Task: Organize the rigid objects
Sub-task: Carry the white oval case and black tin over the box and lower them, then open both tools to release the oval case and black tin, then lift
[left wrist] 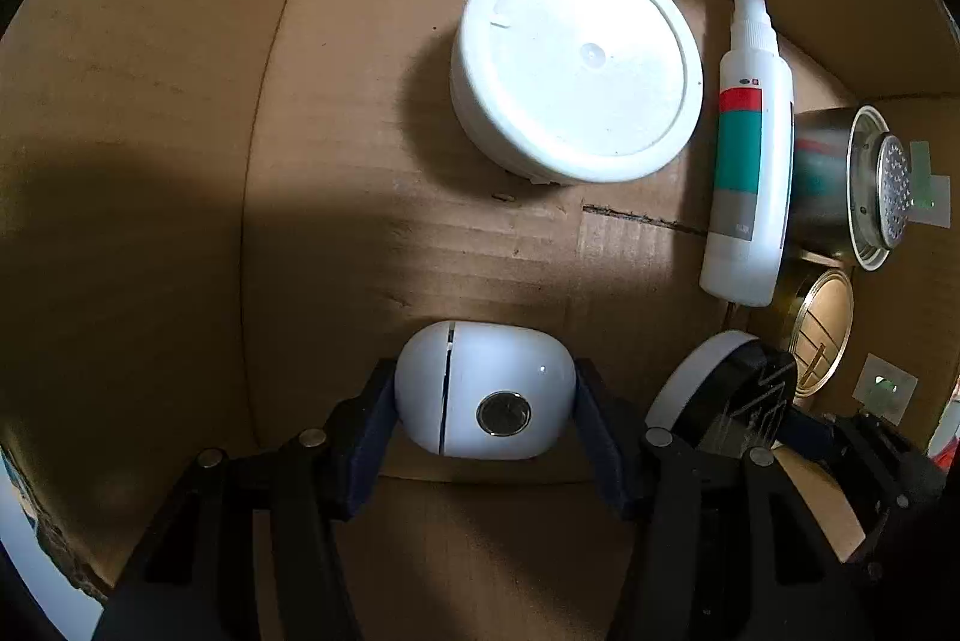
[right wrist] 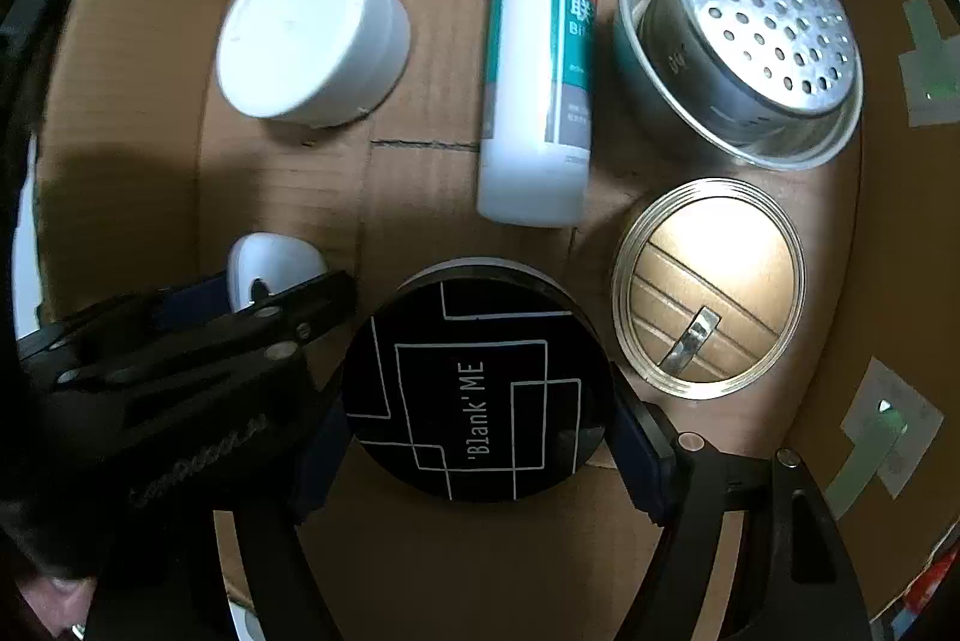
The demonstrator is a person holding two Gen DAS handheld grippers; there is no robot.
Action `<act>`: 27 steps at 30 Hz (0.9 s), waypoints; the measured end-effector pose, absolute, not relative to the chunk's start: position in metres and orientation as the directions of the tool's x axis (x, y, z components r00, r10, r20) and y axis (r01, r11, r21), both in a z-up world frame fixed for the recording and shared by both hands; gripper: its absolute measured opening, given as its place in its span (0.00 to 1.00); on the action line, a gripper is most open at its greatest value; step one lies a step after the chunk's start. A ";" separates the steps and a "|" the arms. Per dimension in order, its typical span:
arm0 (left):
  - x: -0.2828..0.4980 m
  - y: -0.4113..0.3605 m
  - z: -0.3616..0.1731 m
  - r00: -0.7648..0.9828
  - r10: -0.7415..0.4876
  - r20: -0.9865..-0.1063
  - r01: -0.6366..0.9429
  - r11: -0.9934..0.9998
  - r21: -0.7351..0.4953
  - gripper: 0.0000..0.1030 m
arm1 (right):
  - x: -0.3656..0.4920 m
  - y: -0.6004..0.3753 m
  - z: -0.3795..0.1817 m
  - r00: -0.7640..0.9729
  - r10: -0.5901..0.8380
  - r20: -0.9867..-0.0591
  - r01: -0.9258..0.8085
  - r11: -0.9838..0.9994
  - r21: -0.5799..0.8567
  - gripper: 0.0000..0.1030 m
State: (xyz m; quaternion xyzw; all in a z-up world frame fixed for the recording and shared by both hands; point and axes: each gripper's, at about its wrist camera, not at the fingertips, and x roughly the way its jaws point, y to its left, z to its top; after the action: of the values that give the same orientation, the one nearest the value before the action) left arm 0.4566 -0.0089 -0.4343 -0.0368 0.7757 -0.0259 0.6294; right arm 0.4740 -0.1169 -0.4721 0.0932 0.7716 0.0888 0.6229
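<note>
Starting at the left, the cardboard box [left wrist: 150, 101] shows matte brown corrugated walls and a creased floor with a short tear near its middle. The left gripper [left wrist: 485, 404] is clamped on a smooth, glossy white earbud case [left wrist: 480, 389], a rounded pebble shape with a vertical lid seam and a round metal disc on its face; both dark blue pads press its sides, and the case sits low over the box floor near the front. Beyond it rests a round white plastic jar [left wrist: 576, 65], matte, with a flat lid and a raised ring near its edge.

To the right lies a white plastic spray bottle [right wrist: 540, 59] on its side, cylindrical, with a red, teal and grey label. The right gripper [right wrist: 480, 389] is closed on a round compact [right wrist: 480, 383] with a glossy black top printed with thin white line rectangles and the text 'Blank' ME, over a white rim; blue pads grip its left and right edges, just in front of the bottle's base.

Farther right, a polished steel bowl [right wrist: 654, 89] holds a perforated metal strainer [right wrist: 762, 17], domed and dotted with round holes. Below it lies a round glass lid [right wrist: 708, 287] with a ribbed metal rim and a small metal handle. Pale tape patches [right wrist: 888, 431] mark the right box wall.
</note>
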 end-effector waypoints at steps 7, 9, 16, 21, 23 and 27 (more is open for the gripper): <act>0.469 -0.019 -0.444 -0.210 -0.089 -0.974 -0.028 0.996 -0.085 0.53 | 0.479 -0.114 -0.478 -0.244 0.246 -0.938 0.028 0.969 0.247 0.77; 0.471 -0.021 -0.444 -0.210 -0.088 -0.974 -0.031 0.996 -0.083 0.53 | 0.481 -0.112 -0.482 -0.251 0.244 -0.937 0.025 0.969 0.245 0.77; 0.465 -0.013 -0.436 -0.227 -0.074 -0.971 -0.038 0.997 -0.067 0.57 | 0.479 -0.107 -0.494 -0.286 0.236 -0.929 0.021 0.971 0.240 0.78; 0.465 -0.014 -0.422 -0.206 -0.081 -0.975 -0.056 0.996 -0.071 0.72 | 0.477 -0.108 -0.500 -0.294 0.248 -0.923 0.032 0.968 0.250 0.90; 0.465 -0.014 -0.414 -0.187 -0.077 -0.979 -0.056 0.996 -0.068 0.74 | 0.477 -0.109 -0.497 -0.281 0.269 -0.921 0.028 0.962 0.272 0.93; 0.461 -0.014 -0.393 -0.138 -0.089 -0.986 -0.064 0.995 -0.080 0.84 | 0.476 -0.109 -0.488 -0.247 0.277 -0.929 0.029 0.960 0.279 1.00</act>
State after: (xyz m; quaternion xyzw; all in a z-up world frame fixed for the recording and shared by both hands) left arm 0.4614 -0.0135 -0.3935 -0.0506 0.7543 -0.0093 0.6545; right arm 0.4762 -0.1090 -0.4885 0.0978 0.7829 0.1023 0.6059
